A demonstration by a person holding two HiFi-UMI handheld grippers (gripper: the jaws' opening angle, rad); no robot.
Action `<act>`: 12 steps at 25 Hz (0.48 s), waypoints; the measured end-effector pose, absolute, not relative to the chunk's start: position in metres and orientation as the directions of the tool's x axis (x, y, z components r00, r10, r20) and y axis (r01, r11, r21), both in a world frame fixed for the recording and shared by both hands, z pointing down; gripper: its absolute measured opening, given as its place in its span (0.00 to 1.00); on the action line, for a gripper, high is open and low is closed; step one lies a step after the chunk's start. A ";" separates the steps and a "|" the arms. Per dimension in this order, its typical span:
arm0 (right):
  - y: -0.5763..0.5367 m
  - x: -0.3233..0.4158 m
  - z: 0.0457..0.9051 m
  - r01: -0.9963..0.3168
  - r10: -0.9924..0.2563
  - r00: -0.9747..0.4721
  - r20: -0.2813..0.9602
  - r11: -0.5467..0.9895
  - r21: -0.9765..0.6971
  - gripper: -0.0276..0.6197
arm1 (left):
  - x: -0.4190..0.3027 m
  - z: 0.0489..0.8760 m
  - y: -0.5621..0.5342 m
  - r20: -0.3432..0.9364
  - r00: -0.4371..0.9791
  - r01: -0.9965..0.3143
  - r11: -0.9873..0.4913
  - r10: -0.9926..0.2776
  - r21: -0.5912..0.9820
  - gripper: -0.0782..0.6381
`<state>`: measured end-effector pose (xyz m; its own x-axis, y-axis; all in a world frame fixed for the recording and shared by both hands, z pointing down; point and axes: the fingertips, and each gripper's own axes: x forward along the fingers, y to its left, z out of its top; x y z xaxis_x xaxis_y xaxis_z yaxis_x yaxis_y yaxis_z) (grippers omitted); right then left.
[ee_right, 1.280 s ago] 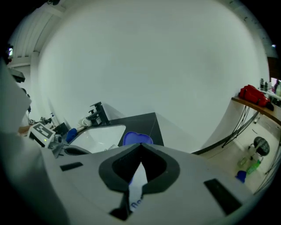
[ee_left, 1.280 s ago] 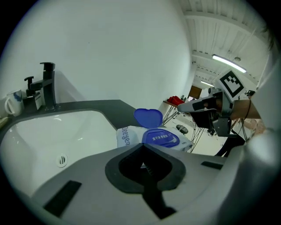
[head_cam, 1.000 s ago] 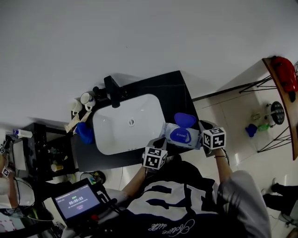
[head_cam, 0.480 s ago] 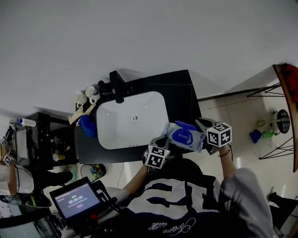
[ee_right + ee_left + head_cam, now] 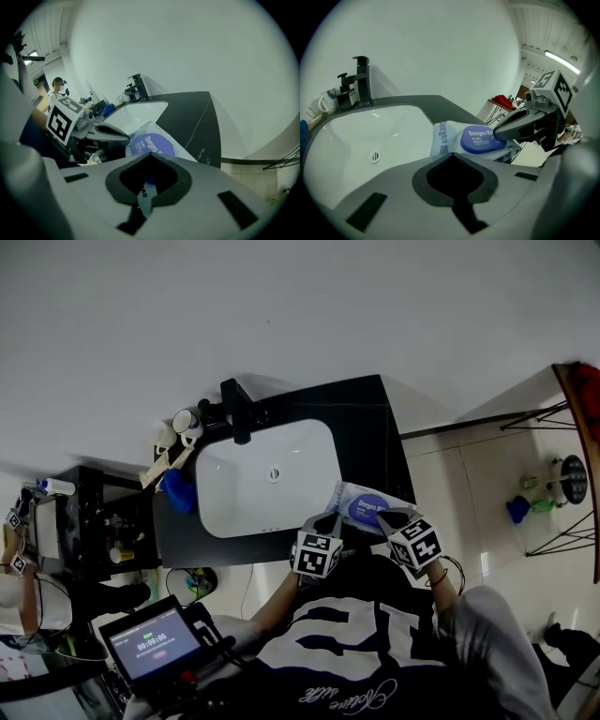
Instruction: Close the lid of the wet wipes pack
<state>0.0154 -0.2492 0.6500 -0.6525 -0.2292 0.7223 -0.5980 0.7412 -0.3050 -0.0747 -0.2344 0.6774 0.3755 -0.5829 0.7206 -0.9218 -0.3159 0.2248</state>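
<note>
Tablet (image 5: 155,645) nearest, low and left in the head view: glows with a timer, digits too small to read. Shirt (image 5: 347,652) beside it: dark with white stripes, bears cursive lettering near the bottom, not legible.

Left gripper (image 5: 327,521): jaws pressed together, nothing between them, tips right at the near left edge of the wet wipes pack (image 5: 345,495); touching or not, cannot tell. Right gripper (image 5: 386,517): jaws clamped on the pack's right end, a white printed strip and a sliver of blue caught in the gap; tips reach the rim of the lid (image 5: 480,139).

Pack: rests on the black counter (image 5: 375,427) near its front edge, just beside the front right corner of the sink (image 5: 253,484). Lid: blue oval, down flat on the pack, reads "Deeyeo" in white, with finer lines beneath too small to read. Same name in blue along the pack's white side.

Farther back: white basin with a round drain, black faucet (image 5: 236,409) at its rear, white cups (image 5: 183,423) left of that, blue item (image 5: 176,491) at the sink's left rim, plain white wall beyond
</note>
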 end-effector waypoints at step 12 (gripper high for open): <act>-0.241 0.018 0.651 -0.650 -0.315 -0.477 0.820 0.754 -0.089 0.04 | -0.073 0.663 -0.223 0.711 0.395 -0.910 -0.353 -0.582 0.217 0.11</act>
<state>0.0176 -0.2413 0.6508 -0.4772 -0.3149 0.8205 -0.6504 0.7544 -0.0887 -0.0729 -0.2226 0.6634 0.3951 -0.5820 0.7107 -0.9101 -0.3532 0.2167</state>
